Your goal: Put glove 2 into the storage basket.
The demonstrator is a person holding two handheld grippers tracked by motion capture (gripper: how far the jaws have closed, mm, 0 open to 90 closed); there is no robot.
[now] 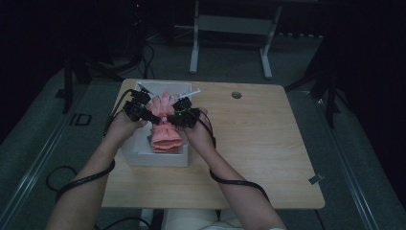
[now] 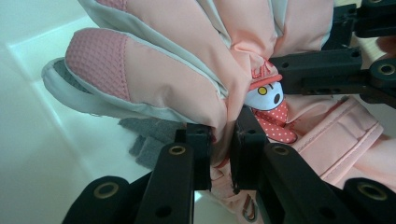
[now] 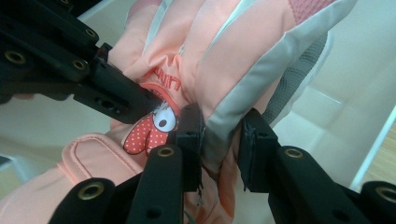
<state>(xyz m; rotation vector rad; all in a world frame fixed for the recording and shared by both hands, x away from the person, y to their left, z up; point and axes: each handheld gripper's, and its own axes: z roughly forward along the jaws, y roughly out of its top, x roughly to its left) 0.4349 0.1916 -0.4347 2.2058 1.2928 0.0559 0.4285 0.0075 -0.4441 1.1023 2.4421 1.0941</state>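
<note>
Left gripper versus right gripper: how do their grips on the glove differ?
The left gripper pinches a thin fold of the pink glove; the right gripper clamps a thicker fold along a grey strip, so its jaws stand wider. In the high view the left holds the glove's left side and the right its right side. Both are shut on the glove over the white box.

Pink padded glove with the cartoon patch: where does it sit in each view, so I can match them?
High view: the pink padded glove lies in the white box, left of centre, between both grippers.
Left gripper view: it spans the top and right, its edge pinched in the left gripper.
Right gripper view: it covers the centre, its grey-trimmed edge pinched in the right gripper.
Shared landmark: the cartoon patch, seen in both gripper views.
</note>
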